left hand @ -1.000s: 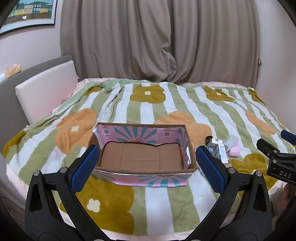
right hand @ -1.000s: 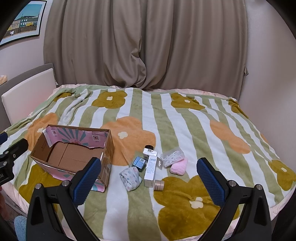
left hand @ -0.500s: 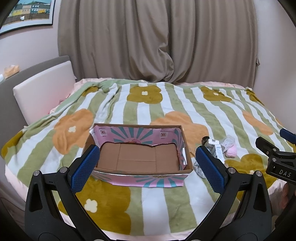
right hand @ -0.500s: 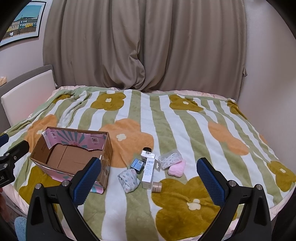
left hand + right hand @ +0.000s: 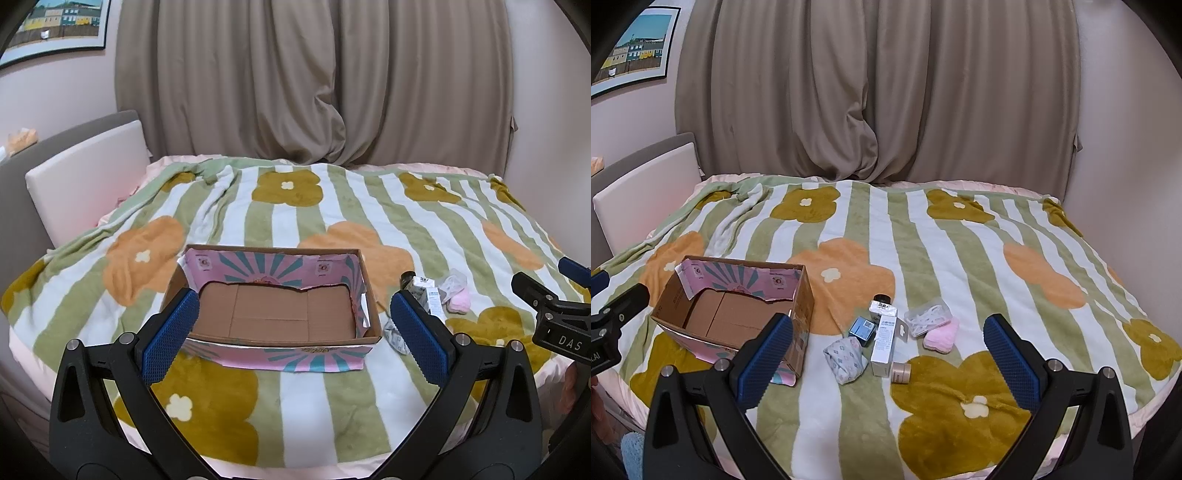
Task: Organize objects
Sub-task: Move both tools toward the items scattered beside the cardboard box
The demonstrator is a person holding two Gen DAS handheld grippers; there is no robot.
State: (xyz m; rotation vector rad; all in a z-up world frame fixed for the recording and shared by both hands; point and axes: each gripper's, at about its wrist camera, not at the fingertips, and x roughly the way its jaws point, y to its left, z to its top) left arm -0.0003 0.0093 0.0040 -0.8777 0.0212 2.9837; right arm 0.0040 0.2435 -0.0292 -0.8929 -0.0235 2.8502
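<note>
An open cardboard box point(image 5: 360, 291) with pink patterned flaps sits empty on the bed; it also shows in the right wrist view point(image 5: 803, 299). To its right lie small items: a white carton point(image 5: 884, 338), a blue box point(image 5: 862, 328), a patterned cloth bundle point(image 5: 846, 355), a pink pad point(image 5: 942, 335), a clear plastic case point(image 5: 929, 315), a dark jar point(image 5: 882, 298) and a tan cap point(image 5: 900, 372). My left gripper point(image 5: 293, 332) is open and empty, in front of the box. My right gripper point(image 5: 886, 362) is open and empty, in front of the items.
A flowered striped blanket point(image 5: 960, 258) covers the bed. A padded headboard point(image 5: 85, 192) stands at the left, curtains point(image 5: 314, 81) behind, a wall point(image 5: 1126, 147) at the right. The right gripper's body shows at the left wrist view's right edge point(image 5: 554, 317).
Both views have drawn back and lifted a little; the box and items sit slightly farther from the fingers. Both grippers stay open and nothing on the bed has moved.
</note>
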